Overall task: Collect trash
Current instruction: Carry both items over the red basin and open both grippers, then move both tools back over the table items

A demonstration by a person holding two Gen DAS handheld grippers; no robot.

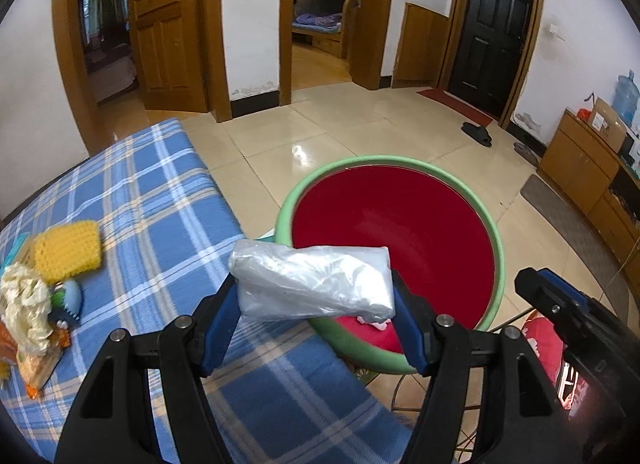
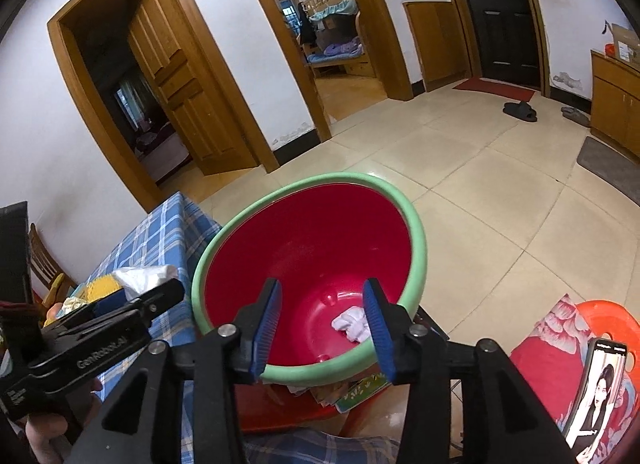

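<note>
Plastic bag (image 1: 314, 282), crumpled and translucent, sits clenched in my left gripper (image 1: 316, 304) over the worktop (image 1: 160, 200) edge beside the basin (image 1: 394, 162) rim, my right gripper (image 2: 322, 324) released above its open interior.

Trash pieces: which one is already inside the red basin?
The small white crumpled wad lying at the bottom of the basin. The clear plastic bag is clamped in the left gripper above the rim; other scraps sit on the table.
</note>
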